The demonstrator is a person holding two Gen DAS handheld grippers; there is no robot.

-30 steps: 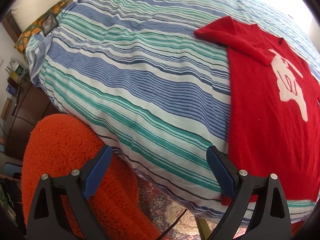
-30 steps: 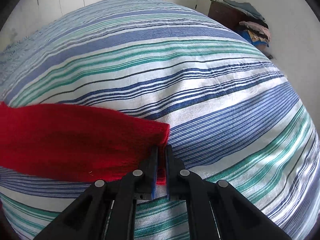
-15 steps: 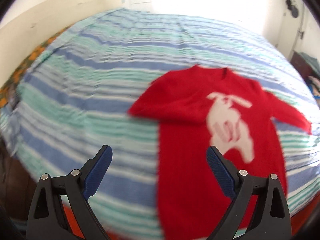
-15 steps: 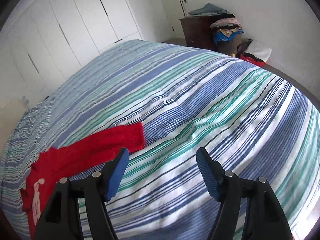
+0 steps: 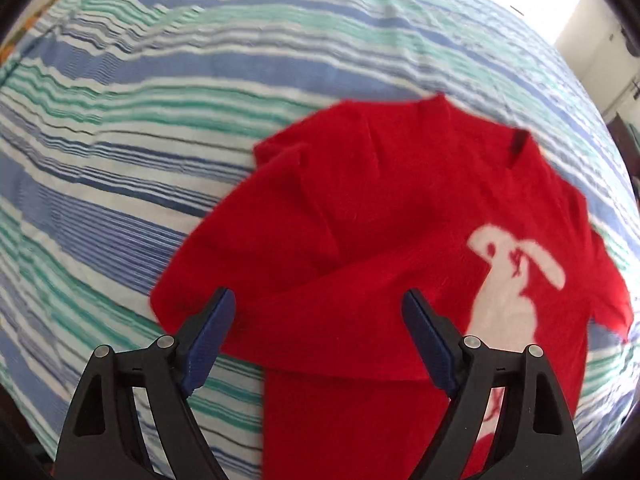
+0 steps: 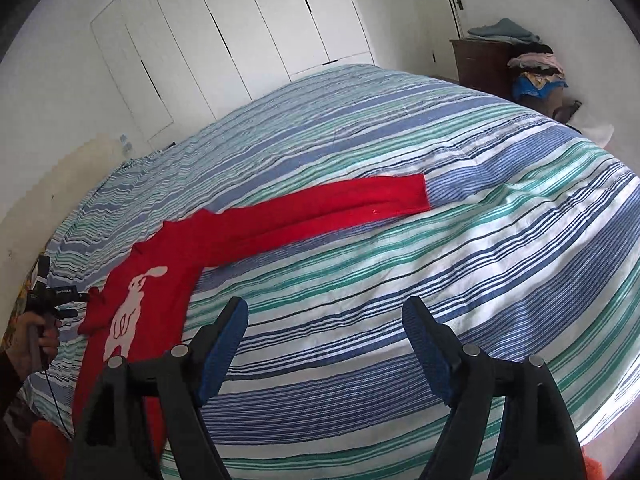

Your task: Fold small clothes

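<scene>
A red sweater (image 5: 380, 208) with a white rabbit motif (image 5: 508, 280) lies flat on the striped bed cover (image 5: 160, 80). Its left sleeve is folded in over the chest. My left gripper (image 5: 318, 294) hangs just above that folded sleeve, its jaws closing, and the pads press on nothing. In the right wrist view the sweater (image 6: 160, 264) lies at the left, with its other sleeve (image 6: 340, 204) stretched straight out to the right. My right gripper (image 6: 326, 302) hovers over bare cover near the bed's front, its jaws opening with nothing between them.
The striped bed (image 6: 400, 280) fills both views. White wardrobe doors (image 6: 240, 32) stand behind it, and a dark dresser (image 6: 480, 60) piled with clothes is at the back right. A person's hand (image 6: 34, 340) shows at the left edge, with something fluffy and orange (image 6: 44, 452) below it.
The right gripper let go of the sleeve cuff, opened and drew back and up. The left gripper swept from the bed's edge to above the folded sleeve.
</scene>
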